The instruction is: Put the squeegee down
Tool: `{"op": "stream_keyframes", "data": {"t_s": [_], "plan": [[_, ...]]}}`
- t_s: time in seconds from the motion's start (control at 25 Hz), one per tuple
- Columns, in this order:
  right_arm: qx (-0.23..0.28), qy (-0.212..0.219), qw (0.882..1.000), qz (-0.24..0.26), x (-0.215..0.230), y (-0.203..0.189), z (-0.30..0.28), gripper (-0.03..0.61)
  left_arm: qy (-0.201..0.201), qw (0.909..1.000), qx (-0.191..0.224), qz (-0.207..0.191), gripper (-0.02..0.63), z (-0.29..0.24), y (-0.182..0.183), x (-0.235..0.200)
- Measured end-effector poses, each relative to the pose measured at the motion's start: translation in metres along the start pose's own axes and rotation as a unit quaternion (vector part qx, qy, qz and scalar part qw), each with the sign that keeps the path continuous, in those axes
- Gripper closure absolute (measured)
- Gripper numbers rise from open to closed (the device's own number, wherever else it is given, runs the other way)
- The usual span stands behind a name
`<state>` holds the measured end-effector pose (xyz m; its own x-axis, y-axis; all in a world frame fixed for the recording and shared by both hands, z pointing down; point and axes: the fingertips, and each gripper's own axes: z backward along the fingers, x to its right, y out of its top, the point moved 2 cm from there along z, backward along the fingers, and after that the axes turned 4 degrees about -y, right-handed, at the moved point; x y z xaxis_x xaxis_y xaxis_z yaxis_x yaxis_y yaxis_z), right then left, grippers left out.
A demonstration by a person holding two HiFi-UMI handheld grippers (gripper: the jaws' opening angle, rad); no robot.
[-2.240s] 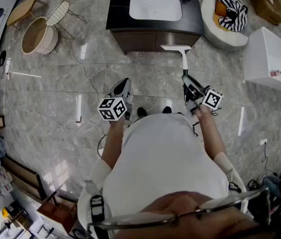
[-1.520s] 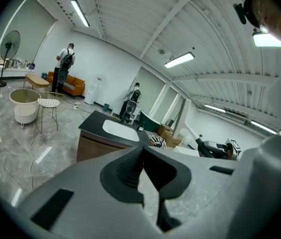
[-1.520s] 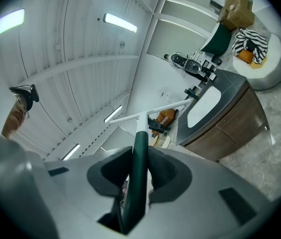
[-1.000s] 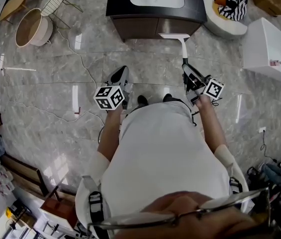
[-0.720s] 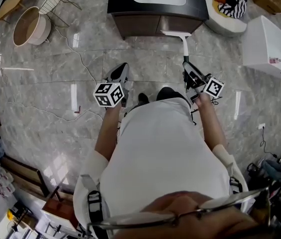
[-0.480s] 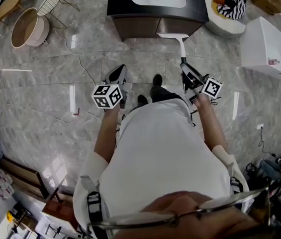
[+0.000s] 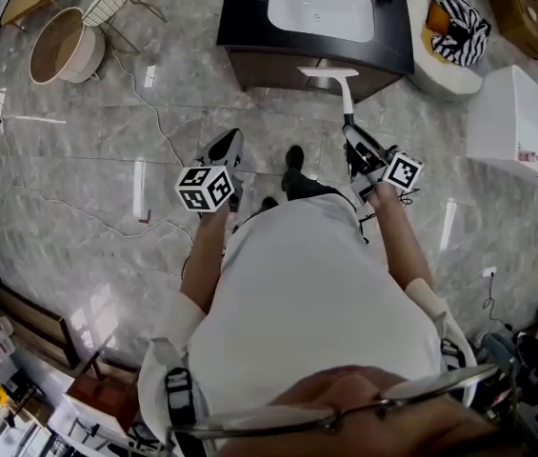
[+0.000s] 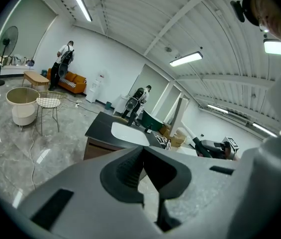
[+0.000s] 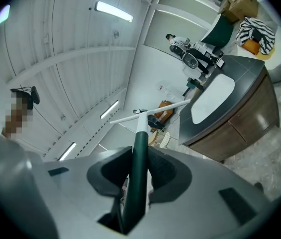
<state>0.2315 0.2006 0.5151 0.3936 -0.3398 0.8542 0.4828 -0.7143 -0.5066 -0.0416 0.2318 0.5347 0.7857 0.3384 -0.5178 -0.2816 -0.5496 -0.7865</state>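
Note:
The squeegee has a white blade, a white neck and a dark green handle. My right gripper is shut on that handle, holding the squeegee out level, with its blade over the front edge of the dark vanity. In the right gripper view the handle runs up between both pads. My left gripper hangs beside the person's left leg; its jaws are shut with nothing between them. The vanity carries a white sink basin.
A round tub and a wire chair stand at the far left, with a cable across the marble floor. A white armchair with a striped cushion sits right of the vanity, and a white cabinet beyond.
The person has stepped toward the vanity, one foot forward. Both grippers moved with them, and the squeegee blade now reaches over the vanity's front edge.

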Motion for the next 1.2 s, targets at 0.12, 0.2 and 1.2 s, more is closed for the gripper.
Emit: {"op": "stream_keyframes", "data": {"t_s": [0.12,0.2,1.2], "plan": [[-0.007,0.008,1.000,-0.001,0.013,0.024,-0.022,0.477,0.011,0.9999,0.007,-0.005,0.609,-0.023,0.018,-0.007],[-0.014,0.010,1.000,-0.005,0.022,0.036,-0.033,0.477,0.020,0.9997,0.013,-0.002,0.609,-0.035,0.028,-0.010],[-0.084,0.017,0.996,0.005,0.093,0.121,-0.156,0.476,0.075,0.9971,0.010,0.012,0.609,-0.142,0.091,-0.059]]}}
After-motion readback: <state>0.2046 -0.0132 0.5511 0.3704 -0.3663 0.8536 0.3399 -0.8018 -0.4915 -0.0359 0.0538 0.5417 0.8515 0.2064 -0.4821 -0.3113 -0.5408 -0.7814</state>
